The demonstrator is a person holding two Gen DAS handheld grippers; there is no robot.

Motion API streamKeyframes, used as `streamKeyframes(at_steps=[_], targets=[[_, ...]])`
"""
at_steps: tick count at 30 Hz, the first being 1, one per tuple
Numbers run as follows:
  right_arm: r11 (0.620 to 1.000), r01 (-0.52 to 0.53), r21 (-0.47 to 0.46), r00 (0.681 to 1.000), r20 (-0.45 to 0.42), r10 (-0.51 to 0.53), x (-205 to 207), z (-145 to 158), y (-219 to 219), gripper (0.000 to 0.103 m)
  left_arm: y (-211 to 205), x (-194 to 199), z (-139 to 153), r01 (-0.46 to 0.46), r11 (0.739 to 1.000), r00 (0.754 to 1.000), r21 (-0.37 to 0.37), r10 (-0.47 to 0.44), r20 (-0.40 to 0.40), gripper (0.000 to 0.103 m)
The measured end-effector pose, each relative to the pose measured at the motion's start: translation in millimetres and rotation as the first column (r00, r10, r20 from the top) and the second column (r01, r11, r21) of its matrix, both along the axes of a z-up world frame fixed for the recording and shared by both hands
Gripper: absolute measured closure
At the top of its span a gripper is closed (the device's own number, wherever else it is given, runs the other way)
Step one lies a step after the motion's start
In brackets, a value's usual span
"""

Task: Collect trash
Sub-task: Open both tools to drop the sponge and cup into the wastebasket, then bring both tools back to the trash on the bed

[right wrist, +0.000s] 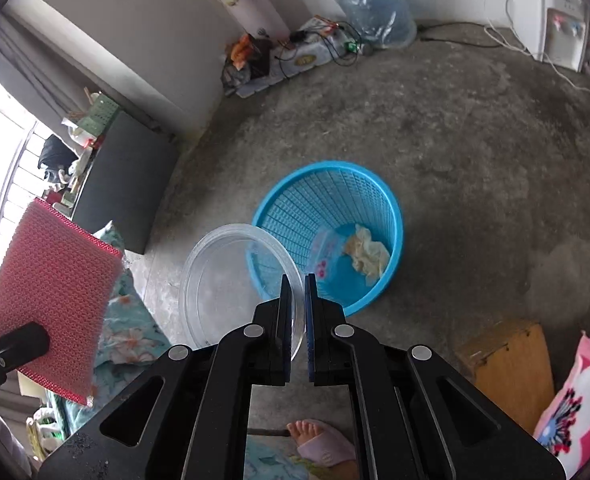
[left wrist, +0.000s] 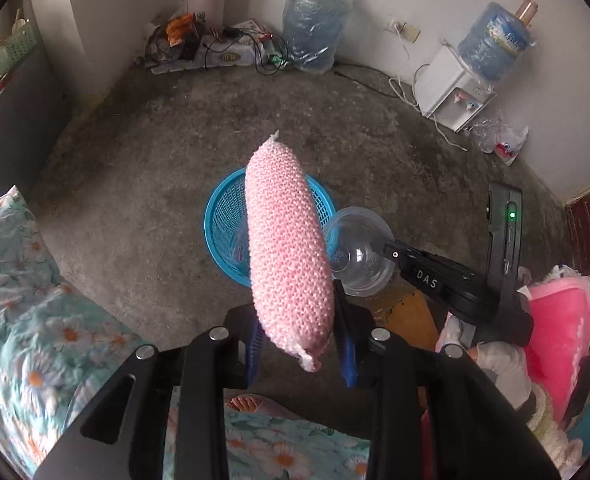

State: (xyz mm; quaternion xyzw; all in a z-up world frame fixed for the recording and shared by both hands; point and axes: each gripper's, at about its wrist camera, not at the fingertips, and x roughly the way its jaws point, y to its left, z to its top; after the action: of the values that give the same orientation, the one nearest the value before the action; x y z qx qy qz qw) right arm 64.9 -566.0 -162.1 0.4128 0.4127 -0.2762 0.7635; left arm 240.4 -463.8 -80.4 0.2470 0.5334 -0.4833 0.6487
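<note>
From my left gripper's (left wrist: 299, 344) camera, I had the pink sponge (left wrist: 287, 248) clamped edge-on between the blue pads, its long body sticking out ahead of the jaws and hanging over the blue basket (left wrist: 223, 232) down on the concrete floor (left wrist: 135, 184). Just right of the sponge sat the clear plastic lid (left wrist: 355, 252), pinched at its rim by my right gripper (left wrist: 387, 246), which came in from the right side. Flowered bedding (left wrist: 27, 300) filled the lower left, a pink cushion (left wrist: 567, 328) the lower right, and against the far wall stood a big water jug (left wrist: 315, 28) and a white water dispenser (left wrist: 451, 92) with a bottle on top. Over to my right gripper's (right wrist: 298, 292) camera: the jaws were nearly shut, squeezing the thin edge of the clear lid (right wrist: 231, 280), which stuck out to the left of the fingers and overlapped the basket's (right wrist: 335, 176) near rim. The basket stood upright just ahead of the fingertips, and inside it lay a crumpled pale wrapper (right wrist: 367, 254) and a small clear bag with pink print (right wrist: 325, 256). At the far left the sponge (right wrist: 51, 300) showed flat-on, held at its lower edge by my left gripper (right wrist: 27, 344). A brown box (right wrist: 511, 364) rested on the floor at lower right, and a foot in a pink slipper (right wrist: 319, 440) showed at the bottom.
</note>
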Motion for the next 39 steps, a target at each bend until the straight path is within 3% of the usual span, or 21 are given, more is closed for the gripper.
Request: streamKeyframes(at_steps=[3, 4, 5, 6, 7, 11, 14, 19, 23, 26, 29, 30, 32, 34, 36, 39], targets=[[0.999, 0.016, 0.032, 1.0, -0.02, -0.016, 17.0, -31.9, -20.2, 0.094, -31.0, 9.5, -28.8, -0.015, 1.0, 1.0, 0.027, 0.015, -0.013, 0.068], [0.999, 0.01, 0.033, 0.999, -0.031, -0.009, 23.7, -42.8, -24.9, 0.087, -41.1, 10.7, -37.7, -0.021, 0.999, 1.0, 0.038, 0.021, -0.006, 0.064], [0.999, 0.012, 0.034, 0.999, -0.047, -0.01, 28.6, -52.9, -28.9, 0.08, -45.3, 13.0, -45.6, -0.032, 0.998, 0.999, 0.049, 0.031, 0.008, 0.051], [0.999, 0.013, 0.038, 0.998, -0.061, -0.01, 33.1, -64.6, -32.8, 0.063, -50.3, 16.4, -52.5, -0.049, 0.997, 0.998, 0.056, 0.048, 0.028, 0.041], [0.999, 0.012, 0.046, 0.998, -0.067, -0.009, 36.3, -75.3, -36.1, 0.055, -50.7, 18.4, -56.7, -0.065, 0.997, 0.997, 0.052, 0.062, 0.042, 0.04], [0.997, 0.041, 0.065, 0.995, -0.093, -0.035, 34.3, -92.2, -40.3, 0.055, -43.4, 30.7, -63.1, -0.105, 0.994, 0.994, 0.033, 0.104, 0.029, 0.04], [0.996, 0.051, 0.067, 0.997, -0.055, -0.047, 23.4, -84.4, -34.4, 0.055, -33.7, 36.2, -51.6, -0.129, 0.992, 0.991, -0.005, 0.129, 0.032, 0.04], [0.999, 0.036, -0.002, 0.999, 0.001, -0.036, 10.2, -50.6, -20.3, 0.053, 1.1, 34.5, 1.3, -0.142, 0.983, 0.986, -0.114, 0.15, 0.069, 0.04], [0.992, 0.002, -0.122, 0.999, 0.045, 0.004, 3.6, -1.0, 1.3, 0.045, 51.6, 19.4, 68.6, -0.113, 0.964, 0.983, -0.24, 0.144, 0.115, 0.04], [0.966, -0.037, -0.255, 0.995, 0.082, 0.06, 1.4, 46.0, 25.1, 0.033, 109.7, 3.5, 119.8, -0.104, 0.939, 0.977, -0.329, 0.158, 0.142, 0.04], [0.91, -0.07, -0.408, 0.983, 0.128, 0.133, -1.0, 99.8, 58.3, 0.015, 184.1, -13.4, 165.5, -0.117, 0.907, 0.958, -0.404, 0.21, 0.194, 0.04], [0.891, -0.084, -0.446, 0.974, 0.151, 0.167, -2.7, 115.2, 68.8, 0.007, 213.3, -18.7, 178.5, -0.132, 0.894, 0.947, -0.429, 0.241, 0.211, 0.04], [0.868, -0.116, -0.483, 0.942, 0.223, 0.25, -6.7, 144.8, 89.1, 0.008, 275.2, -31.1, 201.9, -0.186, 0.86, 0.907, -0.475, 0.336, 0.253, 0.04], [0.853, -0.146, -0.501, 0.903, 0.286, 0.322, -9.5, 169.8, 108.4, 0.008, 339.5, -43.2, 220.6, -0.255, 0.816, 0.845, -0.519, 0.449, 0.291, 0.04], [0.833, -0.206, -0.514, 0.853, 0.322, 0.41, -9.0, 189.7, 128.1, 0.008, 408.8, -58.4, 233.4, -0.335, 0.761, 0.745, -0.556, 0.575, 0.338, 0.04], [0.797, -0.322, -0.511, 0.753, 0.372, 0.542, -3.3, 213.2, 159.9, 0.008, 501.9, -81.4, 238.1, -0.462, 0.665, 0.595, -0.587, 0.723, 0.35, 0.036]])
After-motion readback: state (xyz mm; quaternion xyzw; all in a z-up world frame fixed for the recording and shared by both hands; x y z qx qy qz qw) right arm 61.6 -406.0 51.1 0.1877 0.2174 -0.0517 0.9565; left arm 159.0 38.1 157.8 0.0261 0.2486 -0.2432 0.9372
